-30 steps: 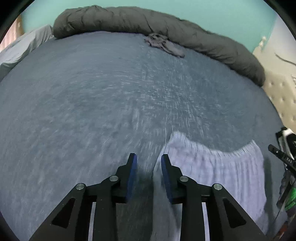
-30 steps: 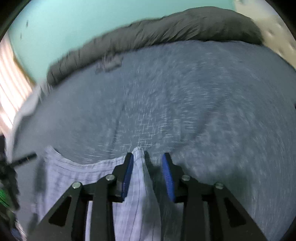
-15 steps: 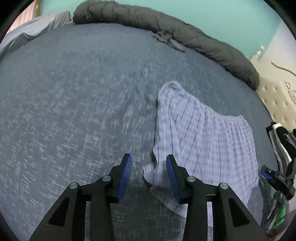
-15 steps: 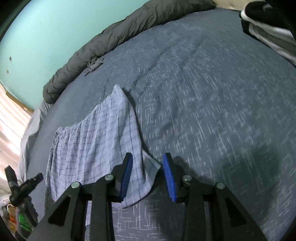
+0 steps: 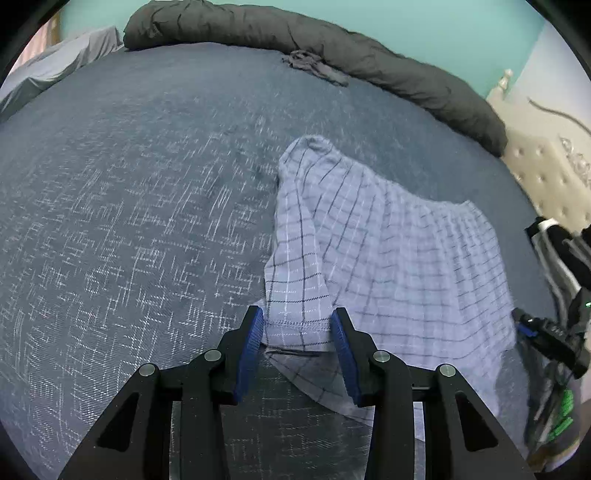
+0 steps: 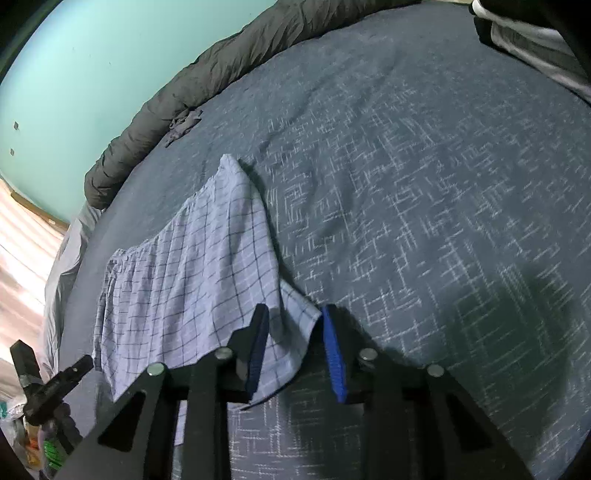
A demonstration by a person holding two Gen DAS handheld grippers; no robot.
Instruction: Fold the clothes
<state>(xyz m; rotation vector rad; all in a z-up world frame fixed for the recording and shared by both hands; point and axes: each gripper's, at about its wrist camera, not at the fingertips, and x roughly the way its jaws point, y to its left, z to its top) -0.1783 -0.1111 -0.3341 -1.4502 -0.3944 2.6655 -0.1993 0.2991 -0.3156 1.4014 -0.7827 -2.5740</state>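
Note:
Light blue checked shorts point(image 5: 388, 258) lie spread on the dark blue bedcover point(image 5: 129, 221), waistband on the far side. My left gripper point(image 5: 297, 317) stands over the near left leg hem. The hem spans the gap between its blue pads point(image 5: 251, 339), which do not pinch it. In the right wrist view the same shorts point(image 6: 192, 266) stretch off to the left. My right gripper point(image 6: 294, 310) is at their near right corner. Its jaws are closing with that corner between them, and a gap still shows beside the right pad point(image 6: 334, 358).
A rolled dark grey duvet point(image 5: 369, 62) runs along the far side of the bed, with a small crumpled grey garment point(image 5: 314, 68) against it. A tufted headboard point(image 5: 546, 173) is at the right. Stacked clothes point(image 6: 532, 33) lie at the far right corner.
Both grippers drew back toward the near edge and sank, and the shorts went from bunched at the jaws to spread flat. The left jaws widened; the right jaws narrowed a little.

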